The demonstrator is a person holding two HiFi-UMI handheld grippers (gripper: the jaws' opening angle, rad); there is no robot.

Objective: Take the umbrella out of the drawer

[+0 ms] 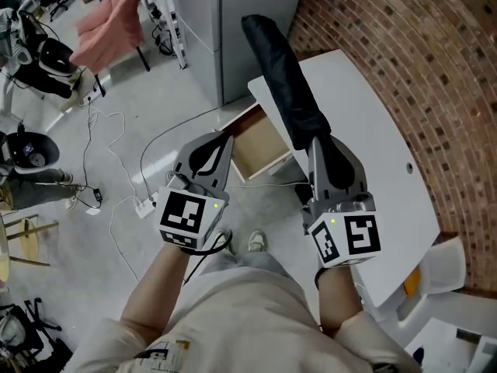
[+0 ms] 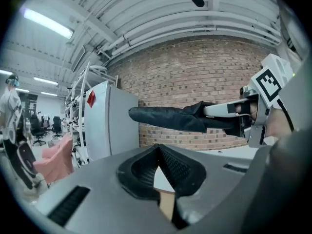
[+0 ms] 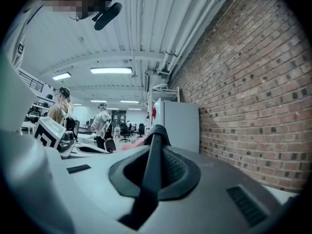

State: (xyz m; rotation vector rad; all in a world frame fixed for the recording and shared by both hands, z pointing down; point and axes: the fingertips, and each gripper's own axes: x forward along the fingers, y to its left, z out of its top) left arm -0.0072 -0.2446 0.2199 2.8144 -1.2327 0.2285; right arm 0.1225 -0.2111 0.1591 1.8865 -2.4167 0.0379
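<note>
A black folded umbrella (image 1: 286,84) sticks out level in mid-air, high above the open wooden drawer (image 1: 260,152). My right gripper (image 1: 320,140) is shut on its near end. In the right gripper view the umbrella (image 3: 152,179) runs as a dark strip between the pads. In the left gripper view the umbrella (image 2: 165,118) crosses in front of the brick wall, with the right gripper (image 2: 210,110) holding it. My left gripper (image 1: 223,137) hangs beside it to the left, apart from it. Its jaws (image 2: 157,150) meet at the tips with nothing between them.
A white table top (image 1: 380,138) lies under the right gripper, along a brick wall (image 1: 443,53). A grey cabinet (image 1: 233,22) stands behind the drawer. Cables and a power strip (image 1: 144,205) lie on the floor at left. Pink cloth (image 1: 112,14) hangs at the far left.
</note>
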